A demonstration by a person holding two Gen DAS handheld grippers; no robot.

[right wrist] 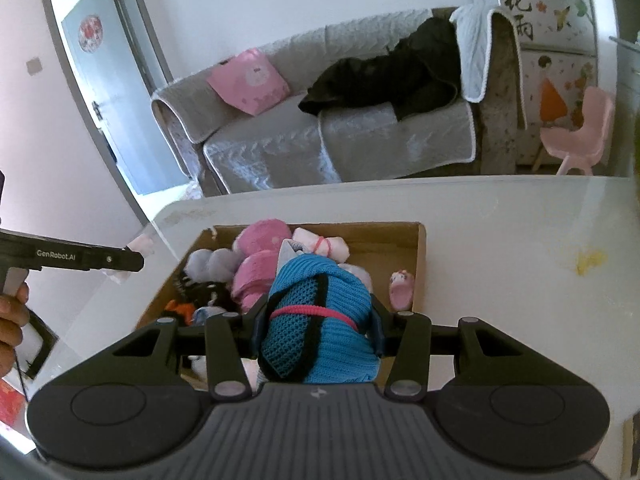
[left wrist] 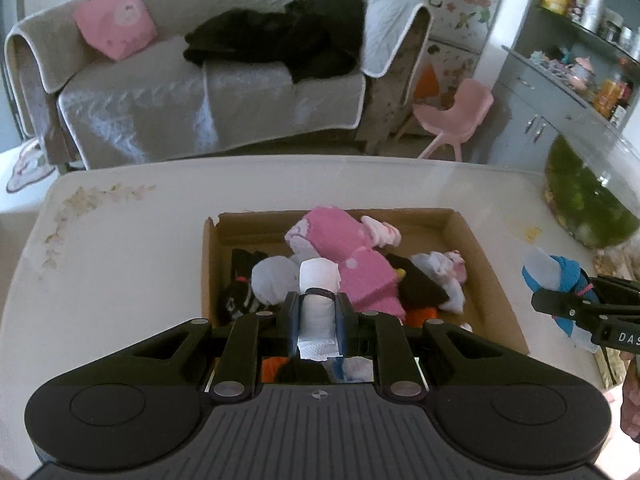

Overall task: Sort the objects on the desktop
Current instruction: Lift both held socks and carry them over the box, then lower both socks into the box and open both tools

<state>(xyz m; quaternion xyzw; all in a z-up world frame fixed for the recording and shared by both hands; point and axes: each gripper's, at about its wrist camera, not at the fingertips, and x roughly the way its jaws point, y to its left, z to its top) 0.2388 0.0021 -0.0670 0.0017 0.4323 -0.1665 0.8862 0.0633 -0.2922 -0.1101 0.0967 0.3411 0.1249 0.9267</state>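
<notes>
The rolled white sock bundle, banded with a dark tie, sits clamped between the pads of my left gripper, raised above the near end of the cardboard box that rests on the white table. My right gripper is closed on a blue knit sock bundle bound with a pink cord, held above the near right part of the same box. Both sets of fingers are gripping; neither is empty. The box also holds a pink plush item, a grey-white bundle, dark striped socks toward its left wall, and something orange at the near edge. In the right wrist view, a small pink bundle lies against the box's right wall. A glass fish tank stands at the table's far right corner, close to my right hand's path. Judged step: carry both bundles out of the box to their sorting places. Procedure: keep both grips firm, since soft rolls compress and can slip out endwise; lift each bundle clear of the box walls before travelling sideways; keep the two grippers well apart so they do not collide; steer the right one wide of the tank; lower each bundle until it rests on the table before releasing.
</notes>
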